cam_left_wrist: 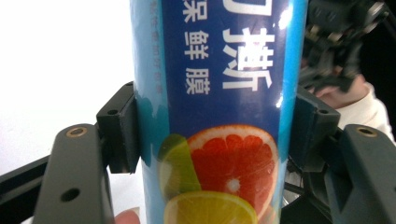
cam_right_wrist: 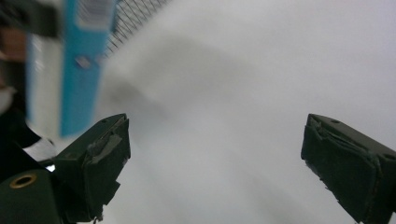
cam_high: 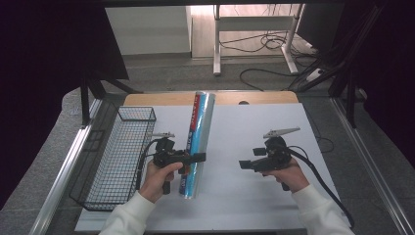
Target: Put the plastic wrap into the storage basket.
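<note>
A long blue and silver roll of cling film (cam_high: 198, 142) with white characters and citrus pictures (cam_left_wrist: 219, 140) is held tilted above the white table sheet (cam_high: 244, 196). My left gripper (cam_high: 191, 159) is shut on its lower part, both pads (cam_left_wrist: 119, 128) pressing its sides. My right gripper (cam_high: 246, 164) stands open to the right of the roll, with nothing between its jaws. In the right gripper view the blue roll (cam_right_wrist: 79, 60) appears at the upper left, apart from the open gripper (cam_right_wrist: 215, 158).
A black wire basket (cam_high: 117, 156) lies along the table's left side, seen also as basket mesh (cam_right_wrist: 135, 14) in the right gripper view. Beyond the table's far wooden edge (cam_high: 161, 99) are desk legs and cables on the floor.
</note>
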`<state>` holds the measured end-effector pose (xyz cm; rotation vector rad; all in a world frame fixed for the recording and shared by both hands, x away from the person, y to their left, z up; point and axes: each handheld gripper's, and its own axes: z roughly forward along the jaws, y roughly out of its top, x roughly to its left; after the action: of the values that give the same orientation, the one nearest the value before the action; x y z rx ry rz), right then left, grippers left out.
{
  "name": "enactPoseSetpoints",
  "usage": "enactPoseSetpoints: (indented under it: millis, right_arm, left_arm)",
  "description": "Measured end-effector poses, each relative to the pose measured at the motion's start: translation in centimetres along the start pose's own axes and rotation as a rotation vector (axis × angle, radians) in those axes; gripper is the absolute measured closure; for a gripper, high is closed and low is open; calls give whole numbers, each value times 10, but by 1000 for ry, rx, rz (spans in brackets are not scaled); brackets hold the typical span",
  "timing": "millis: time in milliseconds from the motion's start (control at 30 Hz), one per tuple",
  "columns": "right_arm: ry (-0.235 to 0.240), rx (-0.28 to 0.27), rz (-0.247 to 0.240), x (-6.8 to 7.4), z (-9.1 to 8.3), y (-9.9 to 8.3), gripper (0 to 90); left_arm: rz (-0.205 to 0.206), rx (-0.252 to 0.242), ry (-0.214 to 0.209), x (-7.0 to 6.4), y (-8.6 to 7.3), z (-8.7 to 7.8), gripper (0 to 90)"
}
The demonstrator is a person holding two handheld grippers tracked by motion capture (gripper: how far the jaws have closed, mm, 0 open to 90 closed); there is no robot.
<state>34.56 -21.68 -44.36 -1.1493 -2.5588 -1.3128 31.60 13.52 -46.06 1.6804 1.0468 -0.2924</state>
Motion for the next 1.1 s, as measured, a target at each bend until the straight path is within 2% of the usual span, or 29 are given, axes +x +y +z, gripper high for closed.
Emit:
enactPoseSetpoints:
  millis: [100,200,333,433,1100]
  right_arm:
    - [-26,17,1,-6,-3,-17,87]
    - [-28,21,11,-13,-7,-30,87]
    - [-29,8,41,-20,-11,-43,90]
    - [-47,23,45,-25,-12,-48,90]
    - [-74,64,35,-30,-4,-53,90]
  left_arm:
    - [-5,-2,0,2,-2,-6,321]
    - [-16,-10,5,6,-4,-13,321]
    - [-36,-30,19,11,-7,-23,321]
    - [-38,-42,27,13,-9,-33,321]
    - [-83,-125,70,22,-20,-88,321]
